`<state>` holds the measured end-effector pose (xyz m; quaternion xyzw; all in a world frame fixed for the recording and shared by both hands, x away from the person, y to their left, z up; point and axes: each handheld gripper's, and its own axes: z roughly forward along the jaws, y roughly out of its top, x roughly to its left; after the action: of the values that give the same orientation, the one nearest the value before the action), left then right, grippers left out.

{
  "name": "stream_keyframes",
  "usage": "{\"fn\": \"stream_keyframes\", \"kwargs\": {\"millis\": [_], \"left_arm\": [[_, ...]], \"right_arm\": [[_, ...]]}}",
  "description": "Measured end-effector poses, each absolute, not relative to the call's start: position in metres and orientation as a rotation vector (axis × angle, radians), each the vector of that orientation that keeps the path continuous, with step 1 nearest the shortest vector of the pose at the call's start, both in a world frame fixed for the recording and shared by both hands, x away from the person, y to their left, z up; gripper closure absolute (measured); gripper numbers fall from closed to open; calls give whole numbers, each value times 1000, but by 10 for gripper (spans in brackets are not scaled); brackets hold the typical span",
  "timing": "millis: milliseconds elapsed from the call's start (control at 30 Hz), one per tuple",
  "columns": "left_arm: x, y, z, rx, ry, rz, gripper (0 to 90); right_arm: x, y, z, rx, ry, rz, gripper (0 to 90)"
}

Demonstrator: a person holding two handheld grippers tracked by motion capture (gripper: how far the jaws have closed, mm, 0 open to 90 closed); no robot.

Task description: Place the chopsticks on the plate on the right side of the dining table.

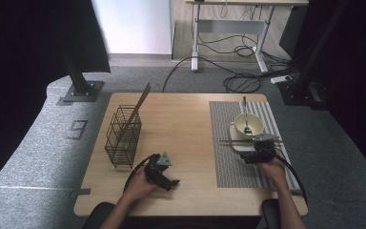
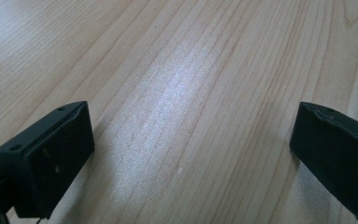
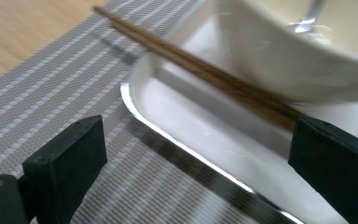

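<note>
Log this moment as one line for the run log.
left tongs: open, over bare table | right tongs: open, at tray edge | chopsticks: lying across tray beside bowl

The right gripper (image 1: 259,153) sits on the striped woven placemat (image 1: 228,167), jaws apart. Just ahead of it a white rectangular tray (image 3: 186,112) carries a cream bowl (image 1: 248,125) holding a metal spoon (image 1: 246,117). A pair of brown wooden chopsticks (image 3: 214,74) lies across the tray. Far to its left stands a black wire basket (image 1: 123,137), with the left gripper (image 1: 164,179) near it.
</note>
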<state>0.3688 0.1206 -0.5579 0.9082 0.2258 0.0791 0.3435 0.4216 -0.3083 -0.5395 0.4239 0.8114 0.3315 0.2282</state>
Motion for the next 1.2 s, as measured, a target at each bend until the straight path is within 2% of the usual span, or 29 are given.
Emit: {"fn": "stream_keyframes", "kwargs": {"millis": [467,1200], "left_arm": [[369,120,-558,2360,586,204,0],[369,119,-558,2360,586,204,0]], "right_arm": [[414,-376,-533,1425,1927,868,46],[430,-393,-552,1504,1873,861,23]]}}
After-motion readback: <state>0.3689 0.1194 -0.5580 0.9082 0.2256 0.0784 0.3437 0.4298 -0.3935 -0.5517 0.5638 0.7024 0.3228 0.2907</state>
